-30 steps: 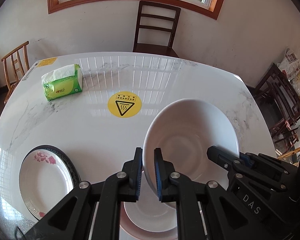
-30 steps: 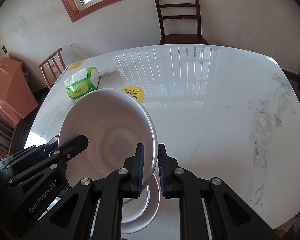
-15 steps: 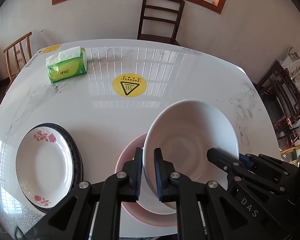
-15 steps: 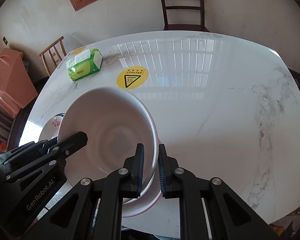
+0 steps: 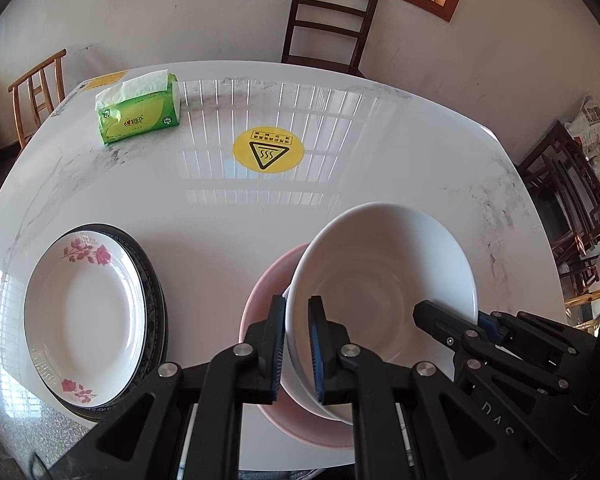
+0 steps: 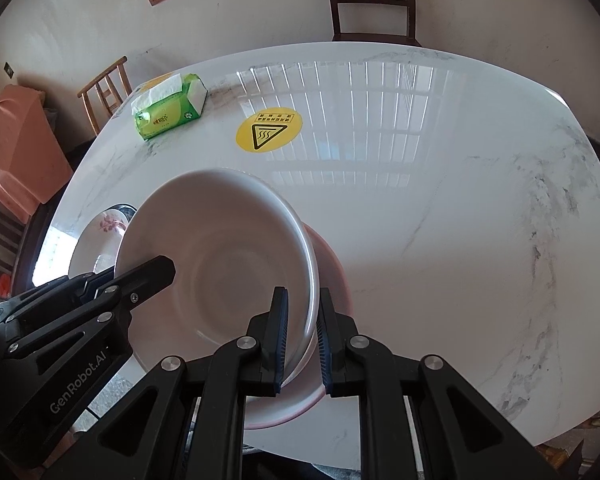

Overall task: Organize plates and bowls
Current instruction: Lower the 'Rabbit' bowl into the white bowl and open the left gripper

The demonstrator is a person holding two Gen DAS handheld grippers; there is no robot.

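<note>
A large white bowl point(image 5: 384, 280) is held over a pink bowl point(image 5: 268, 280) near the table's front edge. My left gripper point(image 5: 297, 340) is shut on the white bowl's left rim. My right gripper point(image 6: 302, 340) is shut on its right rim; the white bowl point(image 6: 220, 256) and the pink bowl's edge point(image 6: 332, 264) show there too. A white rose-patterned plate point(image 5: 84, 312) lies on a dark-rimmed plate point(image 5: 156, 288) at the front left. Each gripper shows in the other's view.
A green tissue pack point(image 5: 140, 116) lies at the back left of the white marble table point(image 5: 420, 152). A yellow hot-surface sticker point(image 5: 268, 149) marks the middle. Wooden chairs point(image 5: 328, 28) stand around the table.
Both grippers, still holding the white bowl, have drawn back and risen. More of the pink bowl and of the rose plate now shows under and beside the white bowl.
</note>
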